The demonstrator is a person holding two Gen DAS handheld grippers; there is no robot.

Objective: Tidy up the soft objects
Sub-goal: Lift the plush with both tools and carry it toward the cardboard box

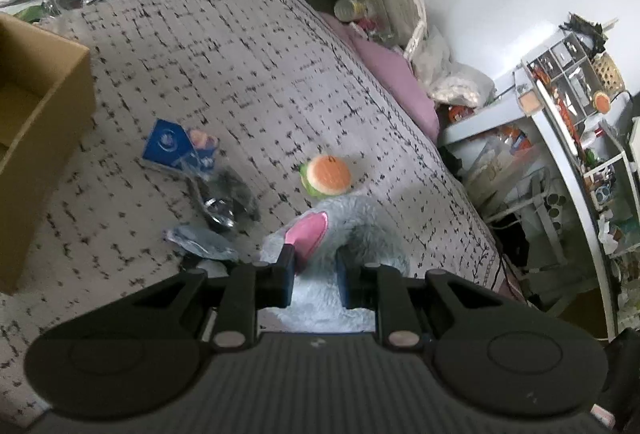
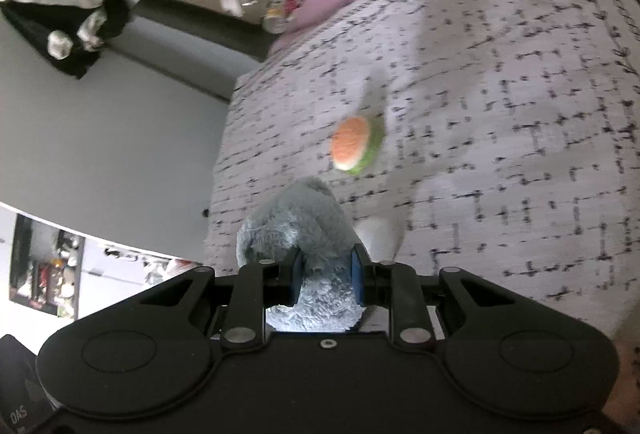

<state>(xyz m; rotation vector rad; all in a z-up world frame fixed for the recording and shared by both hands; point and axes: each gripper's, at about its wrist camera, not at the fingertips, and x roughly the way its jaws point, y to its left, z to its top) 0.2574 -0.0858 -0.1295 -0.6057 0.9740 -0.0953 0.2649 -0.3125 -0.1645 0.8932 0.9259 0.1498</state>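
A grey-blue plush toy (image 1: 360, 230) with a pink ear (image 1: 310, 234) hangs over the patterned bedspread (image 1: 240, 73). My left gripper (image 1: 316, 274) is shut on its fluffy body, just below the pink ear. In the right wrist view, my right gripper (image 2: 326, 282) is shut on another part of the same plush toy (image 2: 304, 218). A small burger-shaped plush (image 1: 326, 175) lies on the bedspread just beyond the toy; it is the same burger plush (image 2: 356, 145) that shows blurred in the right wrist view.
An open cardboard box (image 1: 44, 105) stands at the left of the bed. A blue packet (image 1: 172, 145), a dark crumpled bag (image 1: 228, 197) and a clear wrapper (image 1: 200, 242) lie on the bedspread. A pink pillow (image 1: 396, 81) and cluttered shelves (image 1: 572, 105) are to the right.
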